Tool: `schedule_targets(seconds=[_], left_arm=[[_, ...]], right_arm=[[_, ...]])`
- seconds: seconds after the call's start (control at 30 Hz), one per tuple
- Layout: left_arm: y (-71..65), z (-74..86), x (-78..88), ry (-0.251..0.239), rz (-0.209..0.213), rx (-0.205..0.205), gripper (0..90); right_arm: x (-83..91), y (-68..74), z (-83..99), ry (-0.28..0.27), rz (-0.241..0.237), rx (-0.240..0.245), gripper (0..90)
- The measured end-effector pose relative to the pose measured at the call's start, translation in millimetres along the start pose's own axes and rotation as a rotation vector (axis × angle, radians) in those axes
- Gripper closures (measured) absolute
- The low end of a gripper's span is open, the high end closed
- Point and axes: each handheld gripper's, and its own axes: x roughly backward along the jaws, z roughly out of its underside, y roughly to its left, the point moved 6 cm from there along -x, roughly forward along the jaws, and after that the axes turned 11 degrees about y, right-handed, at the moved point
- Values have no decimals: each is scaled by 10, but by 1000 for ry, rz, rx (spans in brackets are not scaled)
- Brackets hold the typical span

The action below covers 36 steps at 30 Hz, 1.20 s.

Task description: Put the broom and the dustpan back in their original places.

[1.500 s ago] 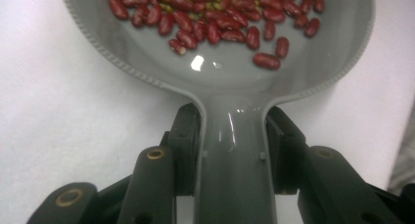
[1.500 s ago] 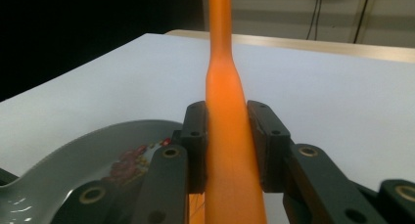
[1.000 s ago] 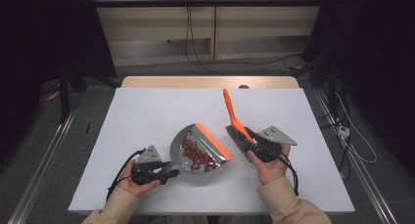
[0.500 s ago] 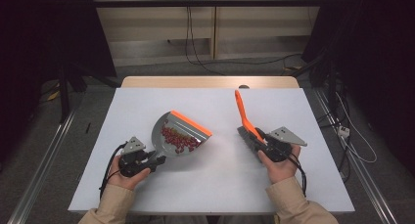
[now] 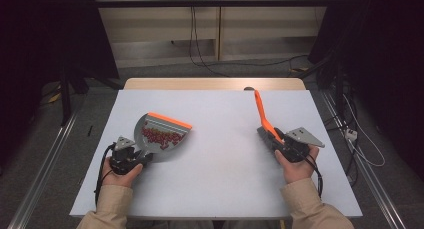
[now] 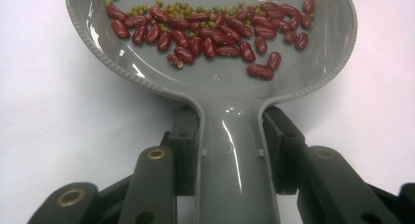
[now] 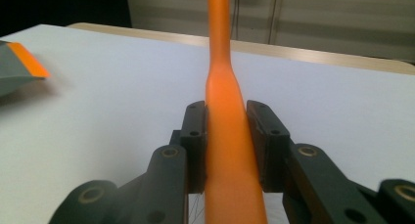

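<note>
Bright, even light from overhead falls on the white rectangular table (image 5: 225, 189), while the room beyond its edges sinks into near black. Shadows are short and soft. White glare streaks the glossy grey plastic dustpan (image 6: 230, 87). The smooth orange plastic handle (image 7: 222, 136) blurs close to the lens

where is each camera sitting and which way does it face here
High view: above the person's side, facing forward and down on the table; forearms, left gripper, right gripper.
Left gripper view: rides that gripper, facing along its jaws shut on the grey dustpan of beans.
Right gripper view: rides that gripper, facing along its jaws shut on the orange brush handle.
Shared: the dustpan's orange lip shows in the high and right gripper views.
</note>
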Motion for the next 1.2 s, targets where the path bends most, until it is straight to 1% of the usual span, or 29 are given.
schedule_targets(seconds=[0.07, 0.13, 0.17, 0.2, 0.23, 0.27, 0.33, 0.43, 0.5, 0.53, 0.57, 0.6, 0.63, 0.7, 0.73, 0.8, 0.83, 0.87, 0.9, 0.93, 0.97, 1.03, 1.07, 1.1, 1.17, 1.2], left_arm=[[23, 4, -6, 8, -17, 12, 628], [34, 9, -16, 21, -17, 23, 628], [40, 10, -23, 23, -28, 28, 627], [46, 9, -30, 28, -31, 26, 627], [52, 8, -37, 29, -33, 38, 627], [67, 5, -43, 32, -39, 37, 627], [79, 6, -54, 39, -43, 49, 626], [77, 1, -65, 35, -44, 56, 625], [62, -3, -57, 25, -41, 57, 620], [51, 1, -49, 30, -34, 49, 618], [30, 2, -52, 19, -27, 52, 615], [12, 7, -53, 17, -17, 42, 607], [-19, 11, -58, 14, -1, 46, 596], [-69, 19, -59, 18, 23, 47, 556], [-86, 17, -57, 14, 30, 41, 542], [-126, 7, -41, -2, 54, 50, 510], [-150, -2, -26, -12, 72, 35, 472], [-175, -1, -11, -17, 81, 34, 454], [-201, -5, -1, -26, 94, 36, 437], [-223, -2, 8, -27, 102, 34, 378], [-229, 4, 18, -32, 99, 25, 354], [-265, -2, 57, -70, 122, 22, 274], [-285, -7, 88, -90, 131, 9, 249], [-297, -16, 120, -120, 128, -11, 236], [-304, -38, 181, -171, 124, -51, 184], [-306, -47, 201, -192, 133, -58, 164]], right_arm=[[0, -69, 13, 4, 26, -2, 712], [3, -133, 27, 6, 50, -5, 712], [4, -164, 34, 6, 63, -7, 712], [5, -191, 38, 8, 72, -6, 712], [10, -219, 40, 7, 83, -2, 712], [16, -246, 43, 11, 104, 5, 712], [24, -299, 47, 10, 127, 8, 712], [30, -357, 68, 16, 166, 22, 712], [21, -360, 95, 25, 174, 29, 712], [18, -342, 101, 25, 170, 34, 711], [12, -313, 107, 27, 161, 46, 711], [7, -277, 112, 29, 157, 54, 710], [-1, -242, 113, 31, 157, 64, 707], [-22, -163, 108, 31, 130, 60, 693], [-35, -121, 106, 33, 111, 54, 687], [-61, -36, 121, 49, 80, 32, 674], [-80, 8, 129, 50, 60, 26, 666], [-92, 55, 137, 48, 19, 6, 674], [-95, 104, 137, 38, -20, -23, 652], [-90, 149, 128, 28, -47, -31, 611], [-77, 186, 112, 17, -69, -33, 572], [-40, 215, 82, -1, -88, -37, 502], [-22, 225, 76, -4, -111, -48, 470], [-3, 229, 78, -8, -125, -49, 452], [39, 263, 98, -13, -168, -41, 409], [58, 281, 112, -16, -189, -38, 389]])
